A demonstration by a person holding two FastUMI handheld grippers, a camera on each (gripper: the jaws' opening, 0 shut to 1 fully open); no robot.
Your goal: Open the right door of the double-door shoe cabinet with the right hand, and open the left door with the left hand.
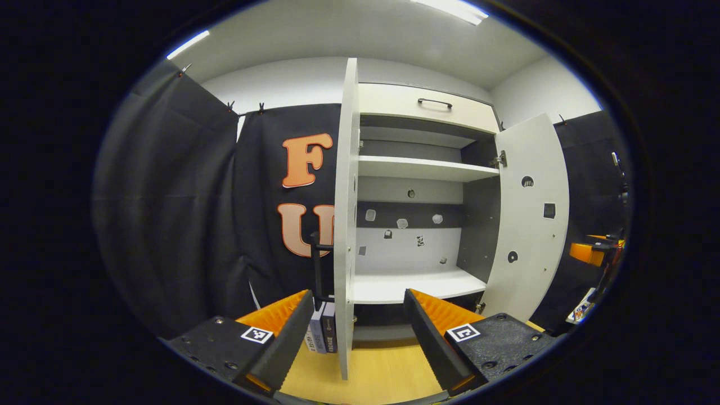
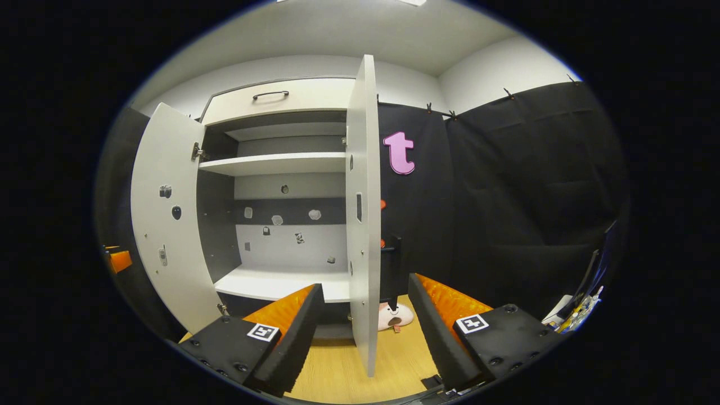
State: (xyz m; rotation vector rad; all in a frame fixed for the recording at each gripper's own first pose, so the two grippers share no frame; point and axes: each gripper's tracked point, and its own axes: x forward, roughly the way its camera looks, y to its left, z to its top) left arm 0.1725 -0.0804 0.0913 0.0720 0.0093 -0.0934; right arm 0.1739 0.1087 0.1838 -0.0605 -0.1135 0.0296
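Both doors stand swung out from the cabinet [image 1: 427, 107]: left door [image 1: 344, 225] edge-on between the left gripper [image 1: 358, 326]'s wide jaws, right door [image 2: 365, 214] between the right gripper [image 2: 365, 323]'s. Back off straight, touching neither edge.

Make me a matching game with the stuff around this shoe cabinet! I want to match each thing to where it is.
Things:
1. drawer handle
2. left door
3. pink slipper
4. books

Places or states:
A. standing on the floor beside the left door
B. on the floor behind the right door
C. at the top of the cabinet
D. swung wide open, seen edge-on

Pairs: 1-C, 2-D, 3-B, 4-A
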